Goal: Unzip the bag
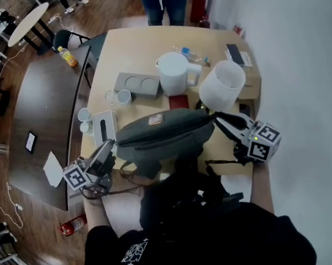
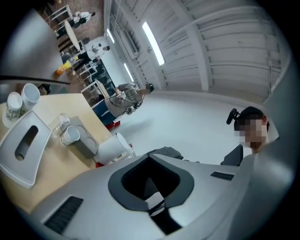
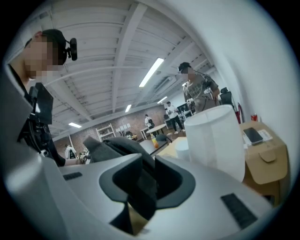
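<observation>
Bag [image 1: 163, 132] lies across the near edge of the table [image 1: 129, 45], its long axis running left to right. At its left end, the left gripper [image 1: 108, 147] has its jaws pressed together, and they look to be nipping a thin tab of the bag. Along the top runs a dark seam line, and I can't tell from here whether the zip is closed or already drawn. At the right end, the right gripper [image 1: 218, 118] has its jaws partly apart. Dark fabric of the bag's tip stands between them, not clamped. So the 2 grippers flank 1 end each, and any zip travel follows that left-right line.
</observation>
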